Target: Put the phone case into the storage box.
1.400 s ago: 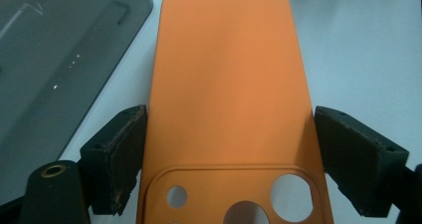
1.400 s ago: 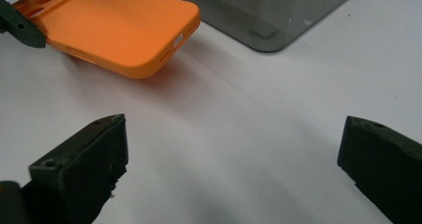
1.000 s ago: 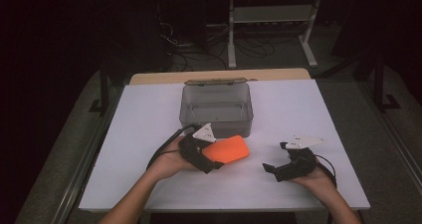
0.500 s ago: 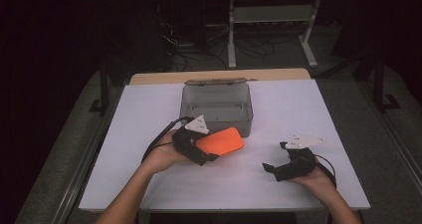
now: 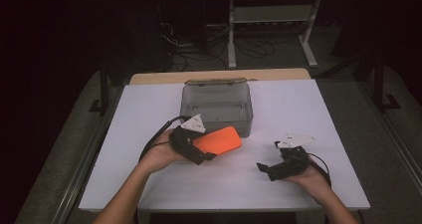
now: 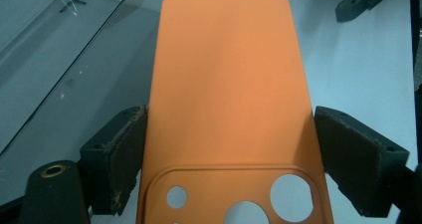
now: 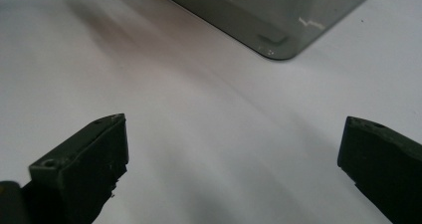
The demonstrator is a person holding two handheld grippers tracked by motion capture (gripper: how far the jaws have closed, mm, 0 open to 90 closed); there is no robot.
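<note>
High view: an orange phone case (image 5: 217, 139) is gripped by the left tool (image 5: 199, 147) just near of the grey plastic box (image 5: 217, 102) on the desk (image 5: 318, 114). Left gripper view — the case's edges are clamped by both pads. Right gripper view — the right tool (image 7: 231, 159) is spread wide, nothing held.

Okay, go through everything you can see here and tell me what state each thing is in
Orange phone case: held off the table, near the box's front.
Left gripper: shut on the case's sides.
Right gripper: open, holding nothing, low over the table.
Grey plastic box: open, upright on the table.
</note>
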